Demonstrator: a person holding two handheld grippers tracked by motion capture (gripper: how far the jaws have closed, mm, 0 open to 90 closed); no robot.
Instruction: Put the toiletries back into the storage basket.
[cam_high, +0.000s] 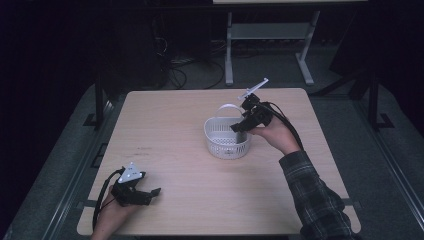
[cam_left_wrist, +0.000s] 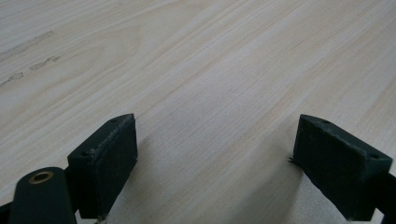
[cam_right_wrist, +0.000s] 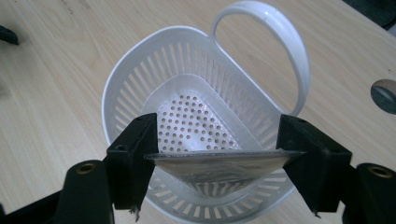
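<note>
While the right tongs (cam_high: 243, 125) hover over the near rim of a white plastic basket (cam_high: 227, 142), they are clamped on a flat, clear, glossy packet (cam_right_wrist: 219, 164) stretched taut between the two black jaws. Seen from the high view, the basket sits just past the centre of the pale wood-grain counter (cam_high: 190, 150), toward one o'clock. It is oval, with slotted walls, a floor dotted with small round holes, and a smooth looped handle (cam_right_wrist: 280, 42) standing up at its far side. Through the right gripper view the packet hangs directly above the basket's opening, its lower edge sagging down toward the inside, not yet let go; the basket floor beneath it looks bare. The drop itself seems to be what remains: lowering a little and parting the jaws. The left tongs (cam_high: 150, 194) rest at about seven o'clock near the counter's front edge, jaws spread wide apart with nothing between them, their blocky matte black pads (cam_left_wrist: 105, 163) lying low over the bare wood.
</note>
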